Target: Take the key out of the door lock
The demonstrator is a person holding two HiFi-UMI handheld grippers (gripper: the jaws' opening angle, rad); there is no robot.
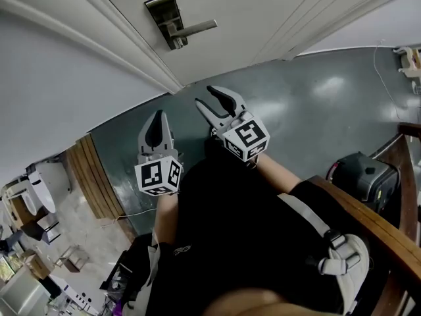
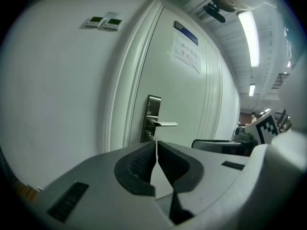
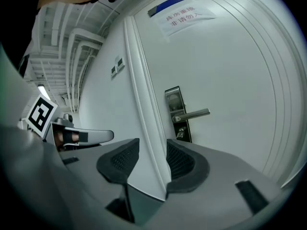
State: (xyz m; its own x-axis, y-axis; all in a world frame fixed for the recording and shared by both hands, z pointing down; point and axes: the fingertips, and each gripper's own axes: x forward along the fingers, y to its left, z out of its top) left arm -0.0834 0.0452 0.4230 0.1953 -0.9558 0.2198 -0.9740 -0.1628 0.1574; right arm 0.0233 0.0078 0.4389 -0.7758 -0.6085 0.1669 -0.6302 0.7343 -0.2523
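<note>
So the key [image 3: 181, 133] is sitting in the lock [image 3: 175, 104] just under the handle [image 3: 194, 114], near the door's [image 3: 240, 66] edge by the frame. Both grippers are hanging well apart from it. The right gripper [image 3: 151, 152] is holding its jaws apart with nothing between them and pointing roughly at the lock, so I'm guessing that's the one going in. The left gripper [image 2: 156, 150] is clenched on nothing. My take: come in low under the handle so a jaw isn't bumping it. Get the pads flat on the key's head, squeeze firmly, and pull straight out from the door, not sideways. Can't tell whether the key is turned.
</note>
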